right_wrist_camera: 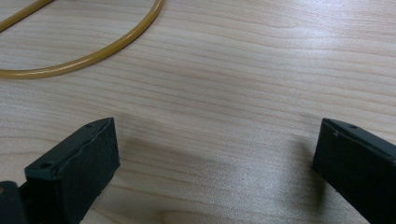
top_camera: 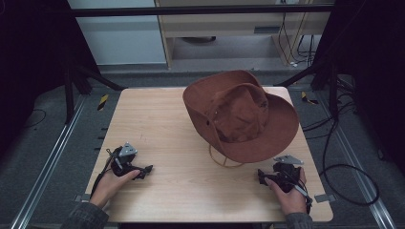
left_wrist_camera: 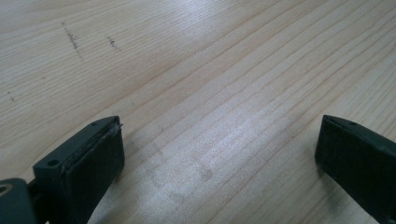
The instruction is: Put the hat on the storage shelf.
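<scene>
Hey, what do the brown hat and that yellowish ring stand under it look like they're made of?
Hat: likely suede or felt, matte rust-brown, soft and creased, no shine. Ring stand: a thin glossy amber loop, maybe coated wire or plastic tube; hard to tell which.

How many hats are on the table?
1. The brown hat sits toward the far right part of the wooden table, propped on a yellowish wire stand. The left gripper and right gripper rest apart from it, near the front edge.
</scene>
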A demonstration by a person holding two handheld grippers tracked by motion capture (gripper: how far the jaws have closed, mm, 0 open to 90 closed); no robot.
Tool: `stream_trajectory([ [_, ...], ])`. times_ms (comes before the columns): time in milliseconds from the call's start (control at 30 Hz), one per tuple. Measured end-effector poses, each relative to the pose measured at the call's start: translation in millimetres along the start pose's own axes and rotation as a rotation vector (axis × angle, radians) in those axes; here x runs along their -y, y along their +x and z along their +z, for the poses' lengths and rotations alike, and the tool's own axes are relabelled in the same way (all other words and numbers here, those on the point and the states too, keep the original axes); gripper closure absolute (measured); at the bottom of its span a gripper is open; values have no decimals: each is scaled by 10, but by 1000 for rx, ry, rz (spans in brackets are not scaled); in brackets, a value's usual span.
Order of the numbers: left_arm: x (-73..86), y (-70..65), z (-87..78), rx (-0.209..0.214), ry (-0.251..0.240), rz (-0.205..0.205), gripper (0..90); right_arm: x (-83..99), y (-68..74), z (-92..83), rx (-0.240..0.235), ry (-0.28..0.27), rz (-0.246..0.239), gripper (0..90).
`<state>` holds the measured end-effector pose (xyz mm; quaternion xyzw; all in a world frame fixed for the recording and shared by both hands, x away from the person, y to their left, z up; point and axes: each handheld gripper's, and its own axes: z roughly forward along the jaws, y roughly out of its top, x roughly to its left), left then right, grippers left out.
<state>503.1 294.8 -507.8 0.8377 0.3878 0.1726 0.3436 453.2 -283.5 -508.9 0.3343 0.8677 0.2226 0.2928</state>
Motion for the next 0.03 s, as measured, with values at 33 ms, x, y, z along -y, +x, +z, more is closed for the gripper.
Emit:
stream_trajectory([
  [33,-1,-7,2,-4,0,-4,5,0,-1,0,-2,0,-3,5],
])
